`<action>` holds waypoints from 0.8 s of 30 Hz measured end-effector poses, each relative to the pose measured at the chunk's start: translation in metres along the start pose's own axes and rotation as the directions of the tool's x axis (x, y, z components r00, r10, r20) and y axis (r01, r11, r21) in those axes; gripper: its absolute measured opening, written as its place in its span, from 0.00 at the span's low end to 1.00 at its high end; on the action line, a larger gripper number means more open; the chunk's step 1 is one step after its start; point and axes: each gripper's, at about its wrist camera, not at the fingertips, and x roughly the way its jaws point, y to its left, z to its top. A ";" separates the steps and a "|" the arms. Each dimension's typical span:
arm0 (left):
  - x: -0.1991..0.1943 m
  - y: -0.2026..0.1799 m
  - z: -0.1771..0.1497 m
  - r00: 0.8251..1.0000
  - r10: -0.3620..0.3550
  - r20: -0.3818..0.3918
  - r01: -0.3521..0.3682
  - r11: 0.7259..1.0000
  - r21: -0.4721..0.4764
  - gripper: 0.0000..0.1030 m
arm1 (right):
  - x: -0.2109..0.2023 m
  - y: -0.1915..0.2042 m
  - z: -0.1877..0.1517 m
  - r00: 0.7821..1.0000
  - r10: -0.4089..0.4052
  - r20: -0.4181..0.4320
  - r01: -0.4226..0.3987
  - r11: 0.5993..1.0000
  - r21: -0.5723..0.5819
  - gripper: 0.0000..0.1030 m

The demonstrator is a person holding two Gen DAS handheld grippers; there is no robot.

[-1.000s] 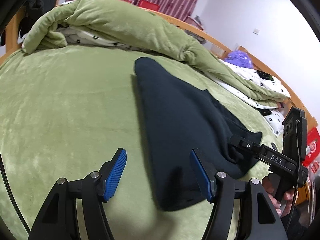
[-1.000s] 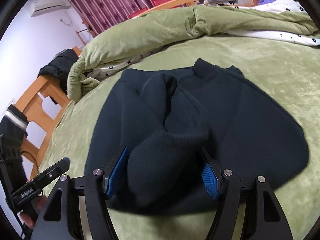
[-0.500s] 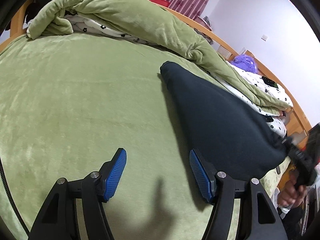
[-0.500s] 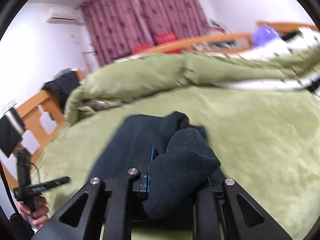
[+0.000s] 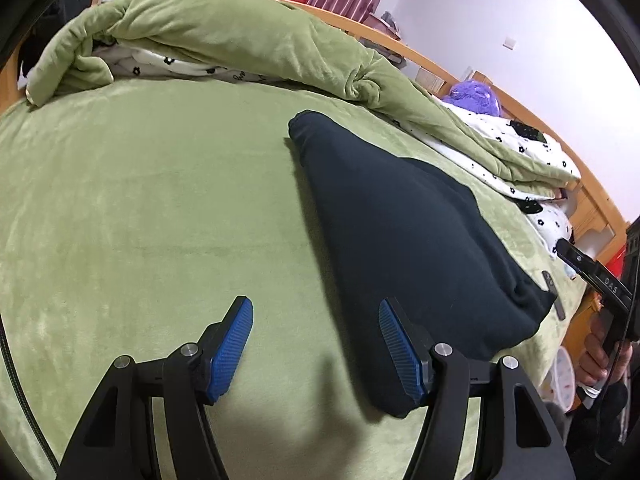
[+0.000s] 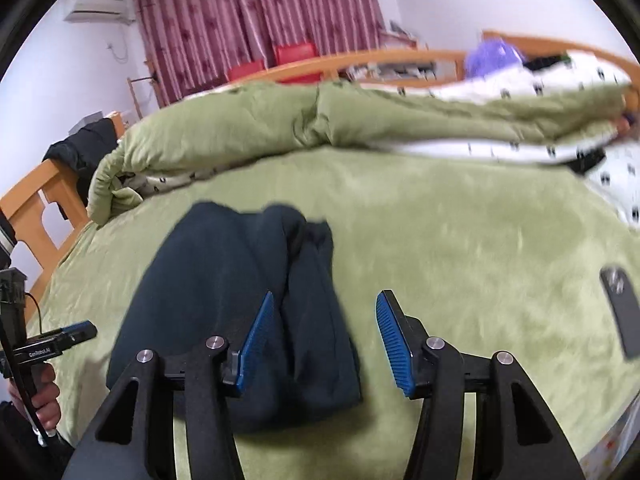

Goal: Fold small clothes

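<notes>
A: The dark garment point(image 5: 416, 240) lies on the green bed cover point(image 5: 140, 200), doubled into a long narrow wedge, one thick rounded edge toward the bunched green quilt point(image 5: 240, 36). In the right wrist view a fold ridge runs its length.

B: Fabric?

A: Heavy knit, matte, soft-edged; it holds its fold without springing. The cover beneath is short plush, which probably grips it.

B: Right tool point(image 6: 324, 336)?

A: Jaws about half apart and just been opening. Cloth lies beneath them, but the blue ribbed pads point(image 6: 394, 340) press on nothing. It reads as a release after laying a fold.

B: Left tool point(image 5: 316, 344)?

A: Jaws moderately spread, empty, over bare cover just beside the garment's near corner, likely waiting for the next fold.

B: Anything else?

A: A dark phone point(image 6: 620, 312) lies flat on the cover, well apart from the garment.
</notes>
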 end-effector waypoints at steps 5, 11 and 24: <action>0.002 -0.011 0.012 1.000 0.023 0.015 -0.024 0.999 0.045 0.62 | 0.035 0.020 0.019 0.996 0.049 -0.068 -0.055 0.995 -0.080 0.32; 0.018 -0.016 0.014 1.000 -0.005 -0.017 0.007 0.998 0.066 0.62 | 0.107 0.026 0.016 0.972 0.095 -0.213 -0.105 0.994 -0.036 0.32; 0.044 -0.023 -0.002 0.993 -0.065 -0.102 0.075 0.993 0.090 0.62 | 0.122 0.015 0.039 0.926 0.312 -0.211 -0.300 0.950 0.087 0.09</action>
